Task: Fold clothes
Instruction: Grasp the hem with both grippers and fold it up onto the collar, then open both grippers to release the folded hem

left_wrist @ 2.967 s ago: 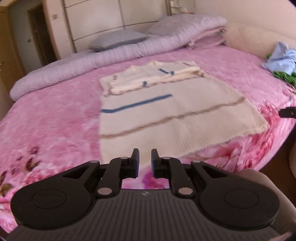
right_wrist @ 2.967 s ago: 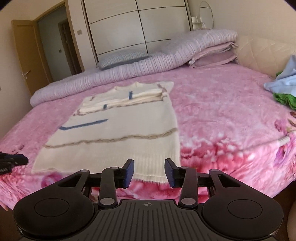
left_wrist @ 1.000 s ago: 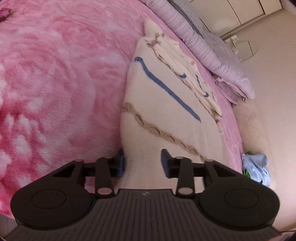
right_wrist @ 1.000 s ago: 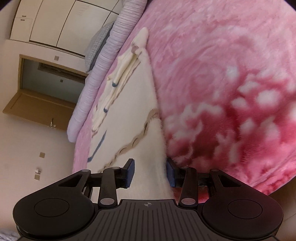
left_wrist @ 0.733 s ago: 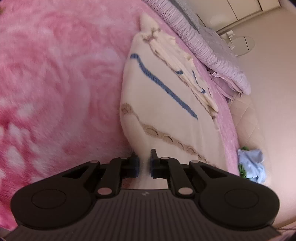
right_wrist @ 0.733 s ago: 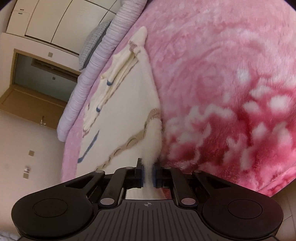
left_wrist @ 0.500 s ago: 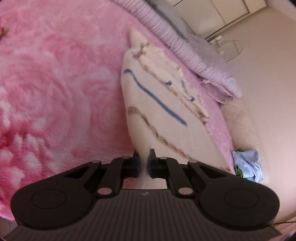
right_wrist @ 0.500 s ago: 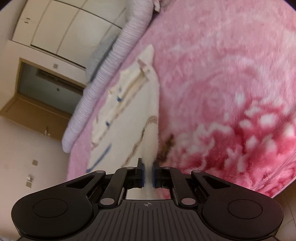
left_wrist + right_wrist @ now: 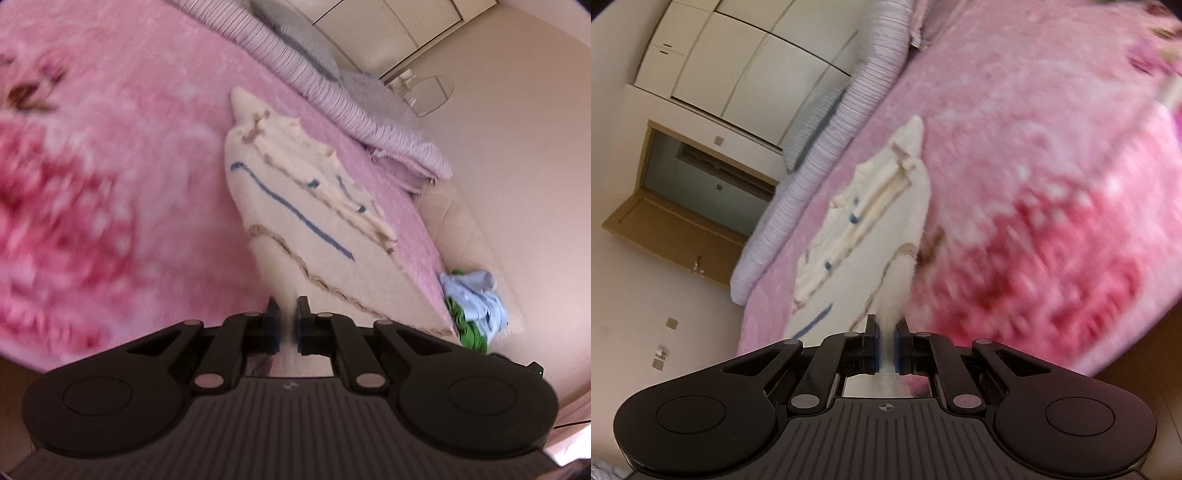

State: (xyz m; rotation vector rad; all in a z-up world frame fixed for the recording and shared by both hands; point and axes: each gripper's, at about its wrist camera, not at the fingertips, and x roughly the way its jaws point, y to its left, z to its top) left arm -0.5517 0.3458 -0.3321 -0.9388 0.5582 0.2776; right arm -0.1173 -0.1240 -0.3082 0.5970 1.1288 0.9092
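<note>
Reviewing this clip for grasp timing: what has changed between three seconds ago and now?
Both grippers came down from hovering open above the bed to the near hem of the cream sweater. The left gripper and right gripper have each shut on a hem corner and begun lifting it off the pink blanket. The sweater's far end with the folded sleeves, the pillows and the blue and green clothes stayed put.
</note>
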